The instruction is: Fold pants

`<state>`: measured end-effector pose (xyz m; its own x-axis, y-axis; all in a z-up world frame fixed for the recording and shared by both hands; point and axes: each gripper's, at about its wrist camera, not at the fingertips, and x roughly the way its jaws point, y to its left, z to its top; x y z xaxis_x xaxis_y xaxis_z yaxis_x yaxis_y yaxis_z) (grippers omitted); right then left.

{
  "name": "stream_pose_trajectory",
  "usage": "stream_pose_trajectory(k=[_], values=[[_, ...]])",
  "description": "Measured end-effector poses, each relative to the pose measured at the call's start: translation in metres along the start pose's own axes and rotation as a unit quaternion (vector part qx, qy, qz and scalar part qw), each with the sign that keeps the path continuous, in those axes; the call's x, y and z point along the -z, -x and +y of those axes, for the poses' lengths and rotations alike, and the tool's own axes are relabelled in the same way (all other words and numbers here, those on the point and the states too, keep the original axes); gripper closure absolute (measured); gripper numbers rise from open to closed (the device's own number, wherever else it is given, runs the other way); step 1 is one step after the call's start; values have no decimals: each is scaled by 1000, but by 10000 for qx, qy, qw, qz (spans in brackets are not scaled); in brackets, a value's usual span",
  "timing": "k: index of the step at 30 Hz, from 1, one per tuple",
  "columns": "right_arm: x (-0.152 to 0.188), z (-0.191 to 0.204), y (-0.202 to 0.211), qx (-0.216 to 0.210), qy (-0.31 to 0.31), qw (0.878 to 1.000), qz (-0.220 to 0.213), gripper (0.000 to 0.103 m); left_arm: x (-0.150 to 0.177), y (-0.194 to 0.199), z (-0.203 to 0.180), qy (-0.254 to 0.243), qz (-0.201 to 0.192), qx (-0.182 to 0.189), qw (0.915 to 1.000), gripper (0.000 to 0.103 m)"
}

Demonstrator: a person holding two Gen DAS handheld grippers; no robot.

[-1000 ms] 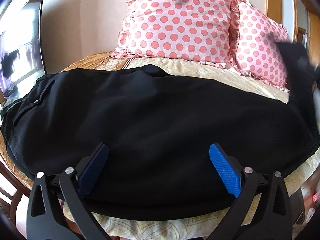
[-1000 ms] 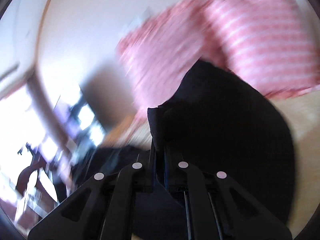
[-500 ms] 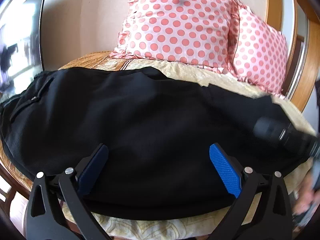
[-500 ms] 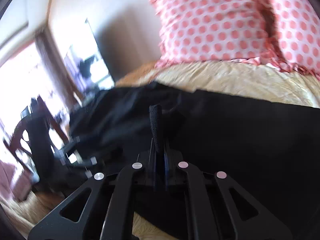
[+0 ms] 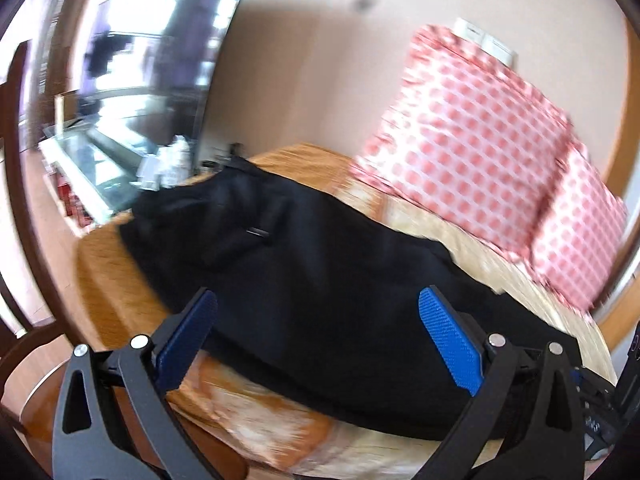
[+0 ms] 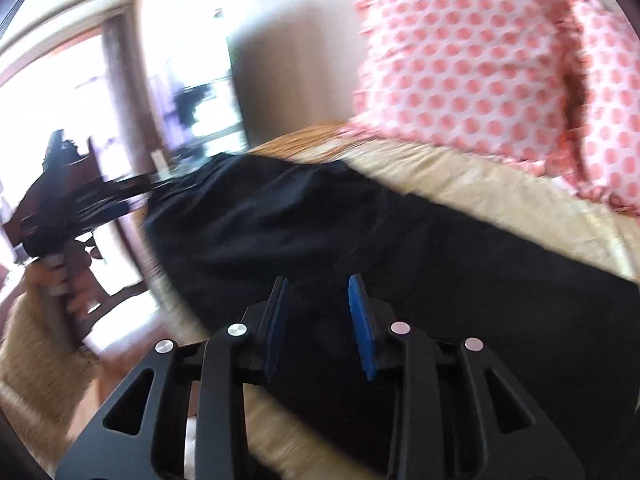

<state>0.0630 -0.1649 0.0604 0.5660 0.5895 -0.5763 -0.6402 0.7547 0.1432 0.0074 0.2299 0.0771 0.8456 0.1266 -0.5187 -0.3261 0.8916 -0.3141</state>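
Pants [image 6: 420,272] are released by the right gripper [image 6: 318,320]: its jaws, pinched on a black fold half a second ago, are opening now, and no cloth is seen between the pads. The left gripper [image 5: 320,344] is held spread wide, empty, above the near edge of the bed [image 5: 280,436]. The garment is laid lengthwise along that edge, waistband toward the far left corner, polka-dot pillows [image 6: 472,64] beyond. One fold is judged placed; the next grasp is pending.

Right tool [image 6: 318,322] opening over black pants [image 6: 400,240] (nothing pinched) on the bed [image 6: 480,176].
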Motion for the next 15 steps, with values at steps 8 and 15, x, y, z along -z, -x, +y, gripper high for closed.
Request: stream_pose_trajectory(k=[8,15], values=[[11,18,-35,723,652,9925,743,71,-20,-8,61,860,304,-164,9957,2],[17,3,-36,355,134,9964,762,71,-42,-33,101,1763,595,239,9822,11]])
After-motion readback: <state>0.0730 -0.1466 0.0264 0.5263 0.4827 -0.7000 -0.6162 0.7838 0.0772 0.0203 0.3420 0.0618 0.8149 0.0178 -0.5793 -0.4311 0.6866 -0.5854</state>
